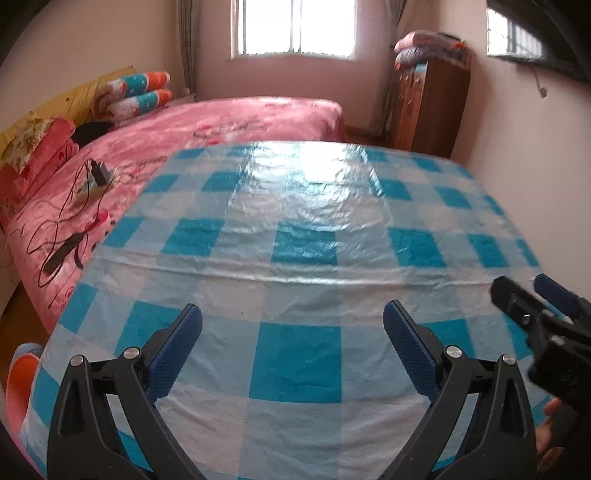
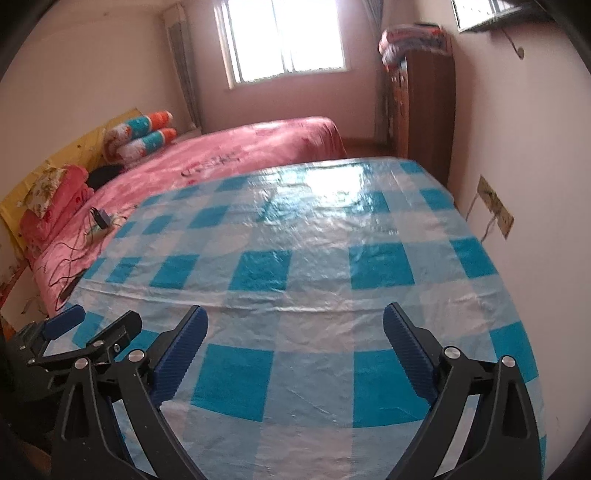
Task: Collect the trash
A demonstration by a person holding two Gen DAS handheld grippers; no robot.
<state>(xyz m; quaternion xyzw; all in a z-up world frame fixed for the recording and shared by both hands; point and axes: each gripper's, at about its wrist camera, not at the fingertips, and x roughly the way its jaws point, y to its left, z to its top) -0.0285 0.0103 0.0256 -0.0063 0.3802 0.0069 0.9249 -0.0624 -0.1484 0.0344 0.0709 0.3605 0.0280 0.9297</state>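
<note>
- Above a table [image 1: 295,236] draped in a blue-and-white checked plastic cloth, the left gripper [image 1: 291,350] hangs with its jaws spread wide, nothing between the blue ribbed pads [image 1: 177,354].
- At 3 o'clock in the left wrist view, the right gripper [image 1: 532,295] shows just beside it, over the same cloth; its tips are blurred there.
- From its own camera, the right gripper [image 2: 295,350] is likewise released and holds nothing, its pads [image 2: 410,354] set well apart over the cloth.
- At 9 o'clock in the right wrist view, the left gripper [image 2: 92,325] sits near the table's edge.
- No trash can be made out on the cloth in either view, so its place relative to the grippers cannot be told.
- Beyond the table, at 11 o'clock, a bed [image 1: 229,122] under a pink cover carries a charger [image 1: 99,171] with black cables.
- At 1 o'clock a wooden cabinet [image 1: 428,107] stands against the wall with folded bedding [image 1: 432,48] on top; a window [image 1: 295,27] is at 12 o'clock.
</note>
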